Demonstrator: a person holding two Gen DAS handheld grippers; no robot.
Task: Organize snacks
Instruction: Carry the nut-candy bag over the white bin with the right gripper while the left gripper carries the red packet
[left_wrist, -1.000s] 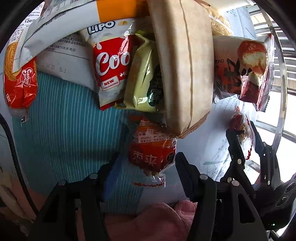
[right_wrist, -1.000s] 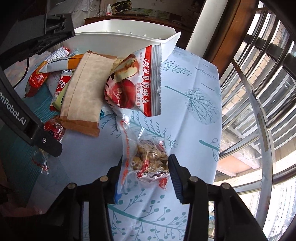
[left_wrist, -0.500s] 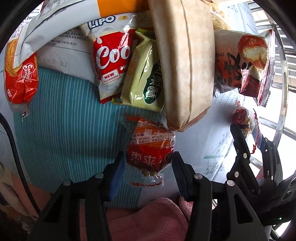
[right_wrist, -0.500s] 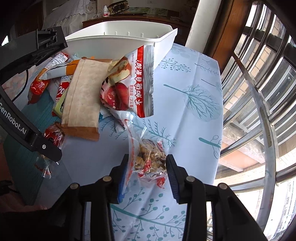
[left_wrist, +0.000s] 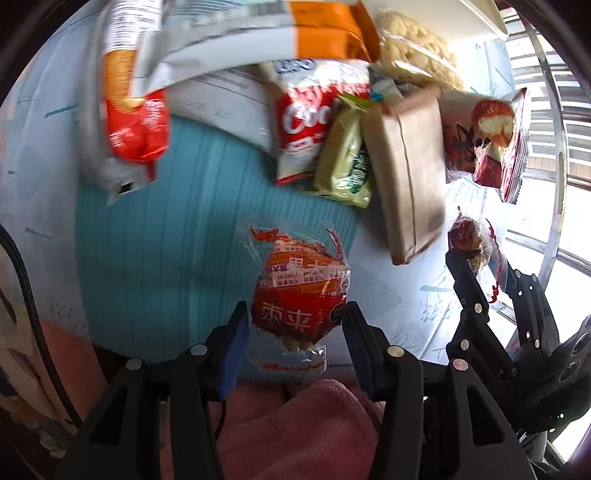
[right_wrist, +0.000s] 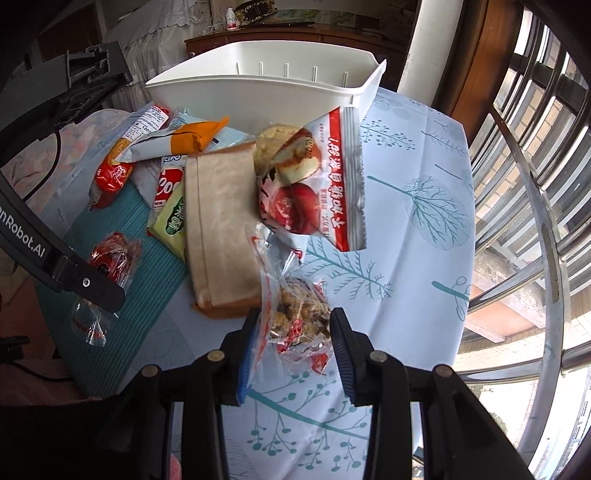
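Surface: we see a pale tablecloth (right_wrist: 417, 236) printed with teal trees, a teal ribbed mat (left_wrist: 177, 236) over its left part, and window bars along the right edge of the frame.
Bin: we see a white bin (right_wrist: 258, 88) at the top centre of the right wrist view, behind the snack pile, with no snack visible inside.
Left gripper (left_wrist: 295, 332): 1 second ago we had its jaws wide around the red wrapped snack (left_wrist: 301, 291); now they are clenched on it, pads pressing both sides, low centre of the frame.
Right gripper (right_wrist: 293, 341): its jaws have narrowed and now grasp the clear bag of nut snack (right_wrist: 299, 314), low centre.
Pile: we see the brown paper packet (right_wrist: 218, 236), the green pack (left_wrist: 347, 166) and the red-and-white fruit bag (right_wrist: 321, 184) lying loose in mid frame.
Meaning: we judge that 2 snacks are now secured, 1 per gripper, and the carry to the bin is not yet done.
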